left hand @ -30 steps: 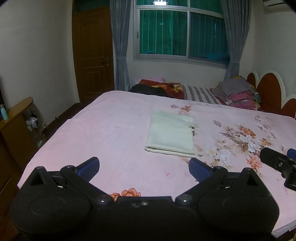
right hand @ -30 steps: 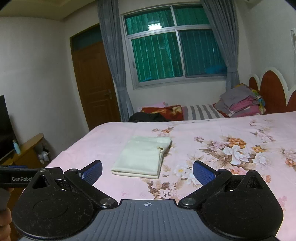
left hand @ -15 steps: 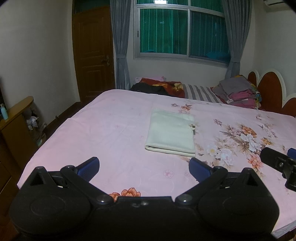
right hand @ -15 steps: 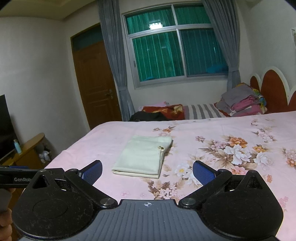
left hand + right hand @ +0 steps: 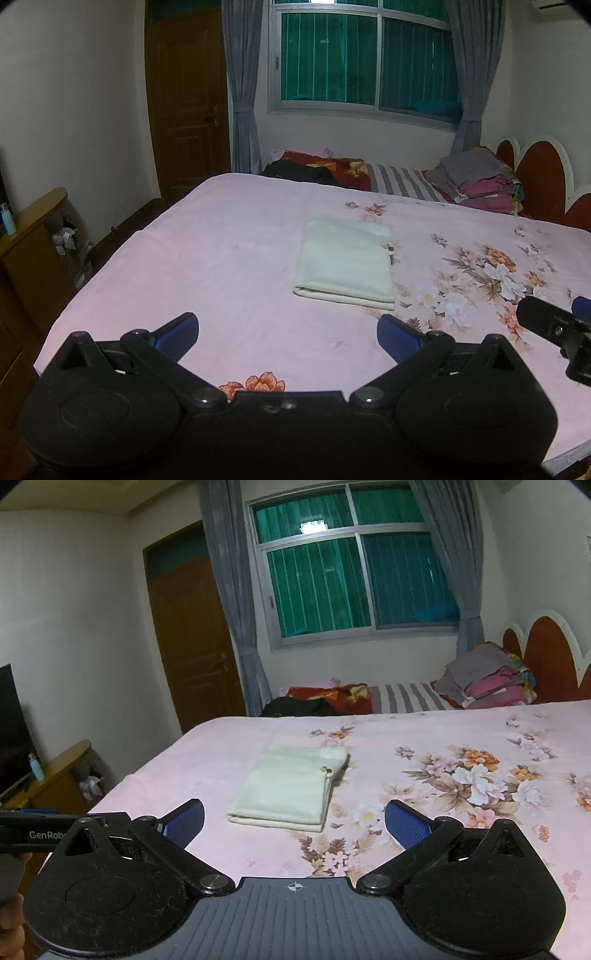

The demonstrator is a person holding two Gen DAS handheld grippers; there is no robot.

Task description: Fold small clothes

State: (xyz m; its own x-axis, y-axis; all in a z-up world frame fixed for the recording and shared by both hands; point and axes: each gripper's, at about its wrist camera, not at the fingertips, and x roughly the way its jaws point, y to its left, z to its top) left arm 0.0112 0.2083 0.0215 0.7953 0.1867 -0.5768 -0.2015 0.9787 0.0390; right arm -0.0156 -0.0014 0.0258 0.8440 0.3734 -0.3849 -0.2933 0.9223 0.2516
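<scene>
A pale cream garment [image 5: 347, 264] lies folded into a neat rectangle on the pink floral bedsheet [image 5: 229, 266], its thick folded edge toward me. In the right wrist view the same garment [image 5: 291, 788] sits just beyond the fingers, left of centre. My left gripper [image 5: 286, 332] is open, held back from the garment near the bed's front edge, nothing between its blue pads. My right gripper [image 5: 293, 821] is open too and holds nothing. Part of the right gripper [image 5: 554, 325] shows at the right edge of the left wrist view.
A stack of folded clothes [image 5: 476, 181] rests by the red headboard [image 5: 543, 181]. Dark and striped bedding [image 5: 332, 171] lies along the far side under the window. A wooden cabinet [image 5: 29, 240] with a small bottle stands left of the bed, and a door [image 5: 188, 107] is behind it.
Both views have shifted only slightly; the garment lies as before and both grippers stay open, drawn back from it.
</scene>
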